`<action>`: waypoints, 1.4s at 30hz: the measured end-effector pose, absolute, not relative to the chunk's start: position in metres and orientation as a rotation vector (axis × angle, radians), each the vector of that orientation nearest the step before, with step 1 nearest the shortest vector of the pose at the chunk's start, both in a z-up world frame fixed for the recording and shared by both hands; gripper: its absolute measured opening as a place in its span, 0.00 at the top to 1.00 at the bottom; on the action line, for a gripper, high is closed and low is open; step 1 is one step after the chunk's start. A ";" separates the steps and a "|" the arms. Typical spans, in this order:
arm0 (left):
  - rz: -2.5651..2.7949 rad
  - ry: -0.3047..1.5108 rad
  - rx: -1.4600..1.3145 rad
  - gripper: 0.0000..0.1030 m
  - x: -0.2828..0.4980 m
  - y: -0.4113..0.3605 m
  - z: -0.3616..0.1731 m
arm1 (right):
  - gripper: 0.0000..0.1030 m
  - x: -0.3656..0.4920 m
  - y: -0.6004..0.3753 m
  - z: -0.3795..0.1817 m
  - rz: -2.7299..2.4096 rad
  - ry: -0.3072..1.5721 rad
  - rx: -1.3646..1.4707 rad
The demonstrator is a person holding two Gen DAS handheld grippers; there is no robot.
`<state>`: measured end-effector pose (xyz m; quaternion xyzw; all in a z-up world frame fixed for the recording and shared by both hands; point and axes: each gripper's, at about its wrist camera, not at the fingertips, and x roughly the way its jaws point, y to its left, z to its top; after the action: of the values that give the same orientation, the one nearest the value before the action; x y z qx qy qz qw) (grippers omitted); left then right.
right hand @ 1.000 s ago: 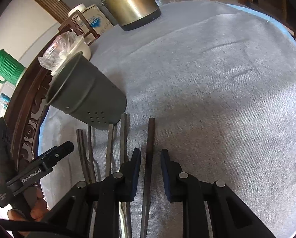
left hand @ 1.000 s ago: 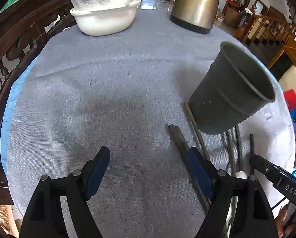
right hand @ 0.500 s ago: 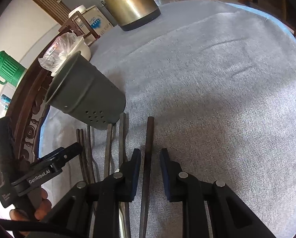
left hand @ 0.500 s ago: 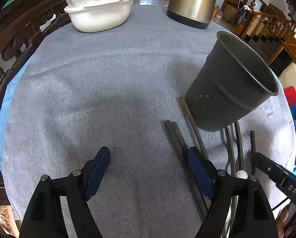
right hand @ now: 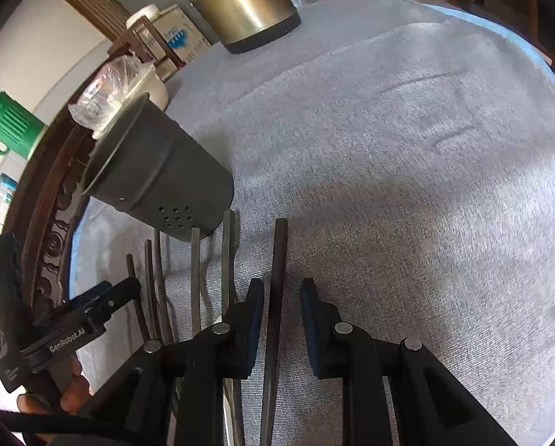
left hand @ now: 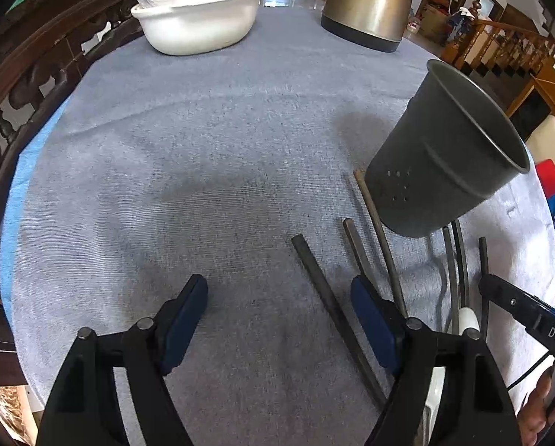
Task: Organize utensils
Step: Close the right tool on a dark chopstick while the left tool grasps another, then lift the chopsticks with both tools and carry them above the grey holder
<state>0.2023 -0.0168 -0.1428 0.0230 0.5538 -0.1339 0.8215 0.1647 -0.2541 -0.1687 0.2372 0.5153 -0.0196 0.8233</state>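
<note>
Dark slender chopstick point(right hand: 273, 297) lying between parted fingers of right claw point(right hand: 282, 316), ungripped; left claw point(left hand: 279, 319) spread wide beside grey perforated holder cup point(left hand: 444, 156).

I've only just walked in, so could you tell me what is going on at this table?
A person is sorting utensils on a grey tablecloth. The right gripper straddles one dark chopstick, jaws not yet closed on it. The left gripper hovers wide open nearby. More dark chopsticks lie beside a dark grey perforated holder cup.
</note>
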 end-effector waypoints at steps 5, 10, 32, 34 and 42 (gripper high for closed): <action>-0.291 1.159 0.056 0.47 0.203 -0.019 -0.142 | 0.79 0.181 -0.245 -0.165 -0.069 1.142 0.432; -0.317 1.148 0.038 0.77 0.207 -0.018 -0.139 | 0.84 0.192 -0.230 -0.163 -0.092 1.152 0.298; -0.295 0.884 0.130 0.93 0.139 -0.030 -0.063 | 0.93 0.131 -0.243 -0.110 -0.041 0.891 0.346; -0.287 0.859 0.139 0.93 0.129 -0.029 -0.057 | 0.93 0.123 -0.243 -0.100 -0.037 0.870 0.346; -0.273 0.766 0.167 0.93 0.113 -0.033 -0.023 | 0.93 0.098 -0.242 -0.065 -0.018 0.779 0.341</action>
<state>0.1126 -0.0325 -0.0231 0.0809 0.3720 -0.1327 0.9151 0.0980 -0.2425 -0.0655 0.1654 0.3780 -0.0089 0.9109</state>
